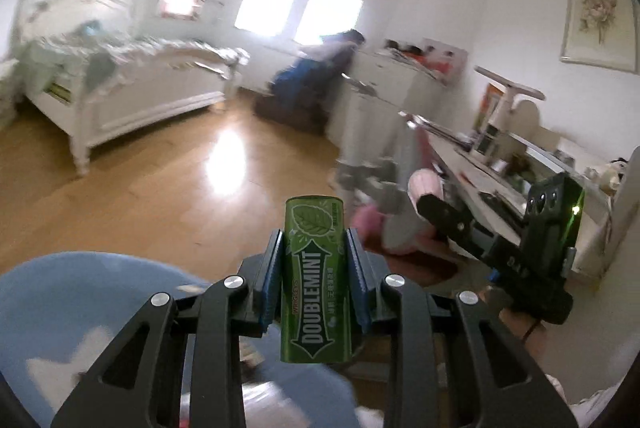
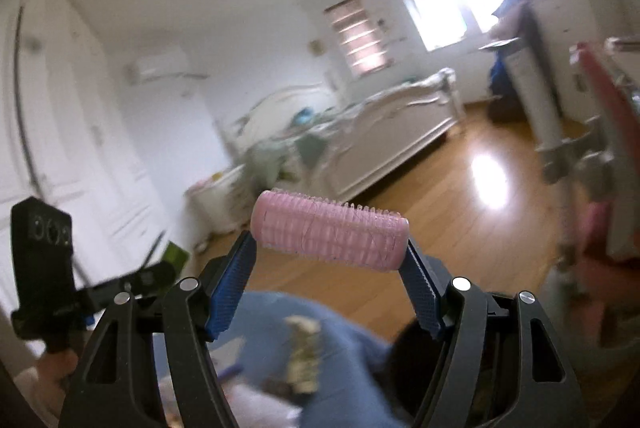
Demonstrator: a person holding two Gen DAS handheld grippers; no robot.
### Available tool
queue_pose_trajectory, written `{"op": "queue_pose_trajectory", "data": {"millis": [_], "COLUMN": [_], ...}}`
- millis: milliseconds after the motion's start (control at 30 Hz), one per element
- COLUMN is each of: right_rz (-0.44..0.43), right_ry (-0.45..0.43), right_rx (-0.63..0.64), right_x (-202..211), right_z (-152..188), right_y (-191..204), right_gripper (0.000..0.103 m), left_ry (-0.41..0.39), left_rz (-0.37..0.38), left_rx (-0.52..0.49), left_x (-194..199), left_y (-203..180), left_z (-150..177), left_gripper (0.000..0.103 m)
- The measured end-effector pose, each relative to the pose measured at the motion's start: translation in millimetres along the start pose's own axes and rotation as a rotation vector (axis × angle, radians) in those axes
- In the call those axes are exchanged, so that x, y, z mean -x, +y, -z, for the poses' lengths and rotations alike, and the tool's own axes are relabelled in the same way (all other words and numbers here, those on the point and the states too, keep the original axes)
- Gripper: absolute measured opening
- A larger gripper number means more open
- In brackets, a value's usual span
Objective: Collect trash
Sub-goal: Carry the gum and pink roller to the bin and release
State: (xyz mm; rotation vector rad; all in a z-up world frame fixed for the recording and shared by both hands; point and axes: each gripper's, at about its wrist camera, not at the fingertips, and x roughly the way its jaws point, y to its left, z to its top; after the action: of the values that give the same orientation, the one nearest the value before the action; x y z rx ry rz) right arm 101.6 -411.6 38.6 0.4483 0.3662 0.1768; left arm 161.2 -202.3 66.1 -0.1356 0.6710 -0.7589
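Observation:
My left gripper (image 1: 314,242) is shut on a green Doublemint gum container (image 1: 316,280), which stands upright between the blue pads (image 1: 270,280). My right gripper (image 2: 330,248) is shut on a pink hair roller (image 2: 330,234), gripped end to end and lying crosswise. The roller (image 1: 425,186) also shows at the right of the left wrist view, and the green container (image 2: 176,256) shows small at the left of the right wrist view. Both grippers hang above a light-blue container (image 2: 340,340) holding blurred scraps. A hand (image 2: 56,364) grips the left tool.
A white bed (image 1: 132,88) stands across the wooden floor (image 1: 180,180). A cluttered white desk (image 1: 480,168) and a tall white dresser (image 1: 384,88) line the right wall. A dark and blue heap (image 1: 308,80) sits under the windows. White wardrobe doors (image 2: 60,128) stand at the left.

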Motion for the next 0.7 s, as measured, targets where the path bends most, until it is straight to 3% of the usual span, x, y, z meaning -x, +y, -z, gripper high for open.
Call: {"op": "queue_pose_trajectory", "data": {"millis": [233, 400, 700], "right_rz": [0.076, 0.091, 0.102], "right_ry": [0.095, 0.183, 0.273], "right_rx": [-0.110, -0.220, -0.302], "right_x": [-30, -60, -91], "right_z": [24, 54, 93], "right_y": [-76, -124, -156], "right_gripper": [0.071, 0.071, 0.071], "left_ry": [0.179, 0.247, 0.308], "left_rz": [0.043, 0.043, 0.049], "left_rx": [0.078, 0.104, 0.124], "left_x": [-116, -147, -182], "left_y": [4, 16, 21], "left_z": [25, 41, 51], "left_gripper": [0.030, 0.031, 0.031]}}
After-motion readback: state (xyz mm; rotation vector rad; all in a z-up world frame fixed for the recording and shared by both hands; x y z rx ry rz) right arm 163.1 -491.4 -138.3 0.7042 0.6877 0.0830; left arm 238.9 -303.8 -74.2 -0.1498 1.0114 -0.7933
